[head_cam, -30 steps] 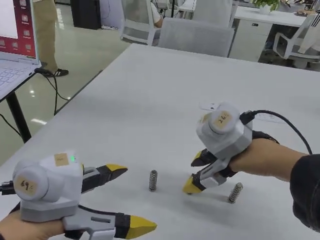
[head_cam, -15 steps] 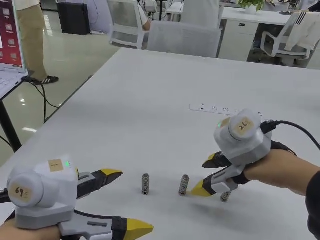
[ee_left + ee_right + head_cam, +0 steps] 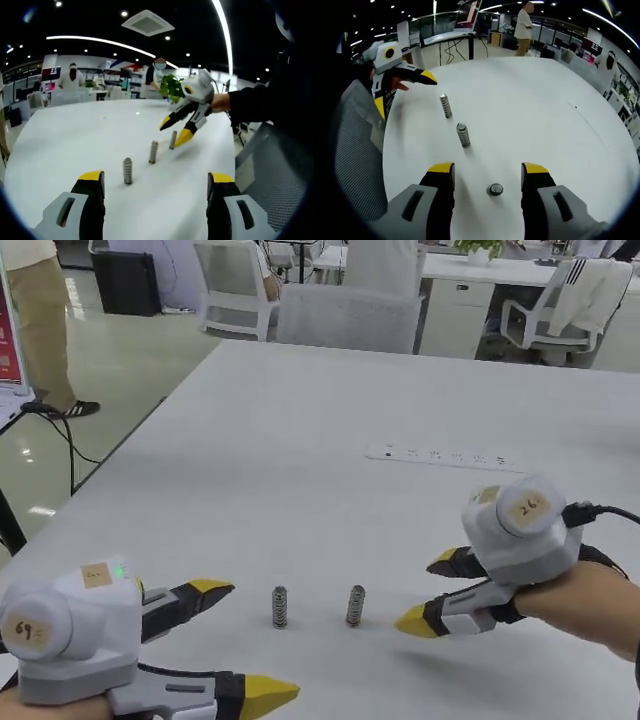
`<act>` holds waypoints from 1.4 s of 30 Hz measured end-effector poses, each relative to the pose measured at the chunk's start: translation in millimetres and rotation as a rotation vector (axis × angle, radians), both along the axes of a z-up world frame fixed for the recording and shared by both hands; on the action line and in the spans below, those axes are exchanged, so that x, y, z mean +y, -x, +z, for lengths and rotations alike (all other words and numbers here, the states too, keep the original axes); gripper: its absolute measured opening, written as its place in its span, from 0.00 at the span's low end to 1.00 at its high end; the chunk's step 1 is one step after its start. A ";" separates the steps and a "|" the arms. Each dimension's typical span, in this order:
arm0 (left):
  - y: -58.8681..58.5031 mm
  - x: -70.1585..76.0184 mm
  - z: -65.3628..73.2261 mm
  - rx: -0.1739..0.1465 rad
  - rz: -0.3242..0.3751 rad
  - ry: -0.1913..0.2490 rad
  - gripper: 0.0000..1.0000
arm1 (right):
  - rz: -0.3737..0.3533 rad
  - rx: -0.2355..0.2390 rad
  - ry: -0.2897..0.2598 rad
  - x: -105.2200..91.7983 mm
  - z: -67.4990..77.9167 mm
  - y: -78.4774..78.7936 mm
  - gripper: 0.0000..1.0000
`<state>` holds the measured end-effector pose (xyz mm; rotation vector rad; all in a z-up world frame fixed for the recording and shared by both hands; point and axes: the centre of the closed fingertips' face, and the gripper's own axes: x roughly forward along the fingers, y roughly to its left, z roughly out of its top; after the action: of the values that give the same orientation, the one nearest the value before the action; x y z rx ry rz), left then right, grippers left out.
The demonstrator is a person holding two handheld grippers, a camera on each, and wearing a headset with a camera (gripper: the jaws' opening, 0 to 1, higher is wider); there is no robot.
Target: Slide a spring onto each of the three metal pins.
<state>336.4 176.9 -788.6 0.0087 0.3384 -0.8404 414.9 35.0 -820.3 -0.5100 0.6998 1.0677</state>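
Observation:
Two coiled springs (image 3: 280, 607) (image 3: 355, 605) stand upright on the white table (image 3: 330, 470) in the head view. The left gripper view has three upright springs in a row (image 3: 127, 171) (image 3: 153, 152) (image 3: 173, 140). In the right gripper view they are (image 3: 445, 106), (image 3: 463, 135) and, seen end-on between the jaws, (image 3: 495, 189). My right gripper (image 3: 425, 592) (image 3: 488, 170) is open and empty, just right of the springs. My left gripper (image 3: 240, 640) (image 3: 156, 177) is open and empty at the near left.
A white power strip (image 3: 440, 455) lies further back on the table. Chairs (image 3: 345, 315) stand at the far edge and a person (image 3: 40, 330) stands on the floor to the left. The table's left edge (image 3: 110, 455) runs diagonally.
My right gripper has drawn back to the right, uncovering a second upright spring beside the first. The left gripper holds its place; the head camera has tilted.

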 end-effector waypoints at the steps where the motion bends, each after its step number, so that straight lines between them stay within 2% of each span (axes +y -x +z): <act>1: 0.0 -0.2 0.0 0.000 0.000 0.000 0.81 | -0.007 -0.004 -0.003 -1.8 0.1 0.2 0.52; 9: -0.9 1.7 1.1 -0.005 0.008 0.005 0.81 | -0.046 -0.048 -0.043 -12.8 7.6 9.8 0.53; 20: -0.6 -0.4 1.6 -0.007 0.011 0.008 0.81 | -0.095 -0.077 -0.083 -27.1 10.8 26.8 0.54; 35: -0.5 1.4 1.4 -0.001 0.024 0.015 0.80 | -0.141 -0.084 -0.120 -34.3 11.4 45.8 0.54; 42: -1.9 2.6 1.6 -0.001 0.031 0.025 0.80 | -0.159 -0.085 -0.128 -35.8 9.8 45.3 0.55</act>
<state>338.2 179.6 -787.0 -0.0197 0.3265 -0.8140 369.6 -0.8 -810.5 -0.3809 0.5833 0.9301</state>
